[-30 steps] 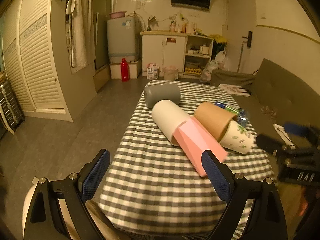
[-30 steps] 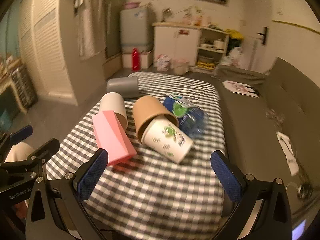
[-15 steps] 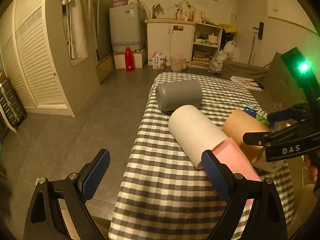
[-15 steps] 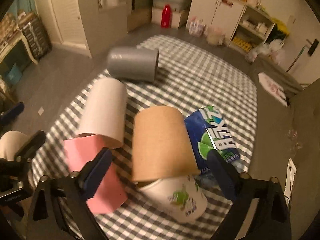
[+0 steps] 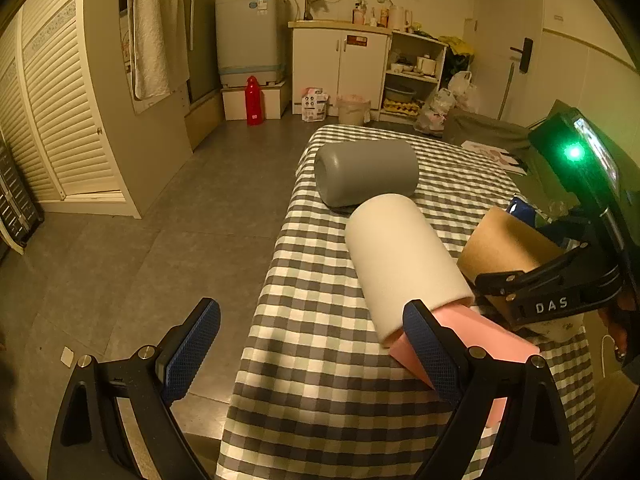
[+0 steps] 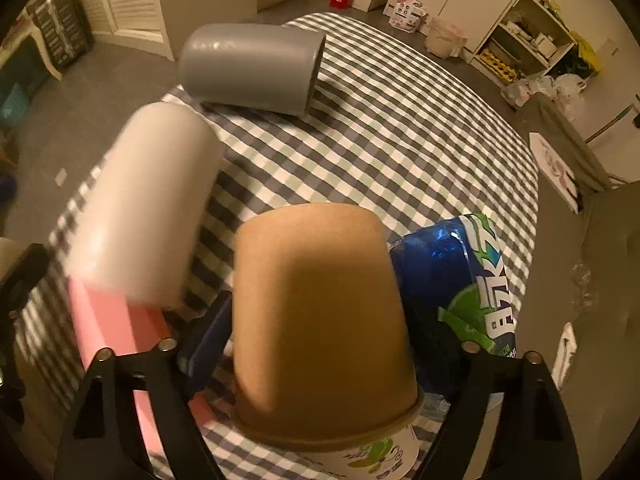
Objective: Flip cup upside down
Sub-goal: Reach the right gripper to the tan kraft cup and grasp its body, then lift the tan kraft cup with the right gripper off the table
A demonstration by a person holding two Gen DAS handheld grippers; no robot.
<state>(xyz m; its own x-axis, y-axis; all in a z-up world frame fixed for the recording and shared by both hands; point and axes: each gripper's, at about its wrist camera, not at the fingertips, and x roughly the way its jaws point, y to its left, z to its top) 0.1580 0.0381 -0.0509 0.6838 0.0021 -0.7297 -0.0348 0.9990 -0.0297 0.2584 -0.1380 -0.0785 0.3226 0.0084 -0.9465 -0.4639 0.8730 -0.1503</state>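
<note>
smooth tapered kraft-paper cup (image 6: pixel 320 320), checked cloth (image 6: pixel 400 140)

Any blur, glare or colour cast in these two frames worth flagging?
Left wrist view: sharp, warm yellow cast, heavy fisheye bending; a green light on the right gripper's body flares. Right wrist view: the white cup is smeared by motion blur, the brown cup fills the foreground with a soft shadow across it; the grey cup stays crisp.

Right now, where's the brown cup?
In the right wrist view, the brown cup lies between the right claw's fingers, flanked by the white cup and blue bottle.
</note>
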